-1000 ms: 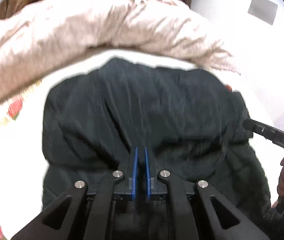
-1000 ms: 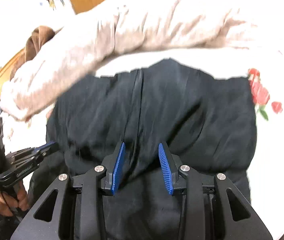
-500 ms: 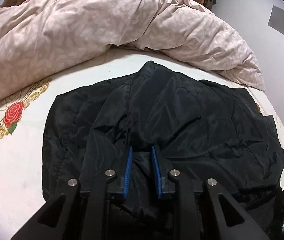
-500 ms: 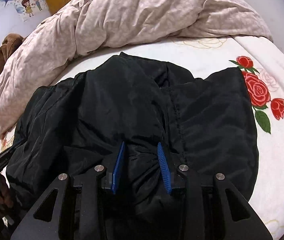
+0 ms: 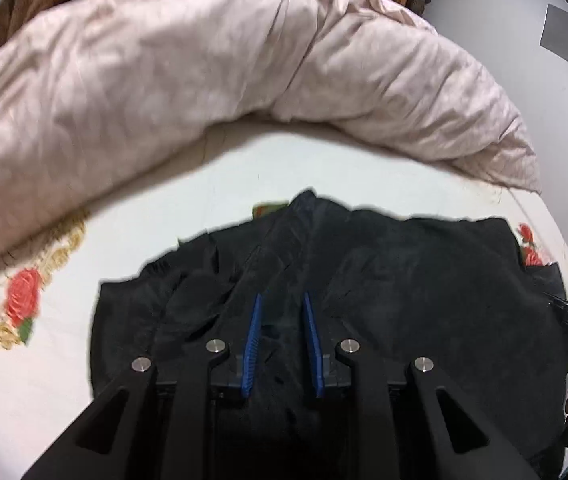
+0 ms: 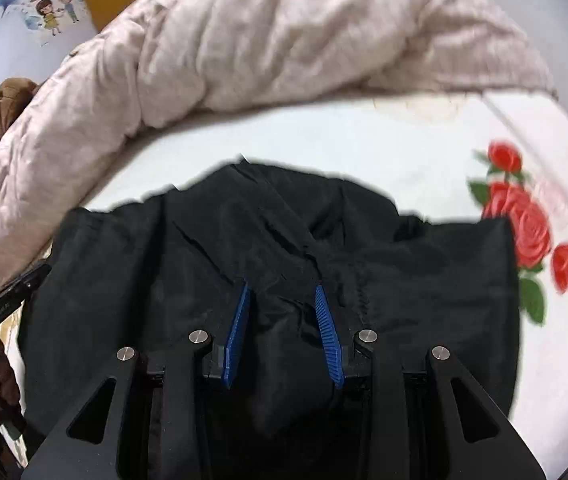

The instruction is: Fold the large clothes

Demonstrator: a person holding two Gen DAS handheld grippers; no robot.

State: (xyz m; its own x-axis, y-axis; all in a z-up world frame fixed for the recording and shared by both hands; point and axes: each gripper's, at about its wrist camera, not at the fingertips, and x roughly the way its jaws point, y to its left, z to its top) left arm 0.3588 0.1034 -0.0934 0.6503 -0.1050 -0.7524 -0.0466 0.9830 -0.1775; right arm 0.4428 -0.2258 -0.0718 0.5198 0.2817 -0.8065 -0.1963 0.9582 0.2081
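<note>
— Both hands are pulling back toward the near edge of the bed (image 5: pixel 219 184), so more white sheet is showing between the black jacket (image 5: pixel 404 280) and the pink duvet (image 5: pixel 203 72).
— Is either one gripping?
— Left gripper (image 5: pixel 281 340): its jaws have just been opening, with a ridge of jacket between them. Right gripper (image 6: pixel 284 332) is pinching a bunched fold.
— Progress?
— Looking partly gathered; the jacket is lying crumpled on the bed, with neat folding still ahead.
</note>
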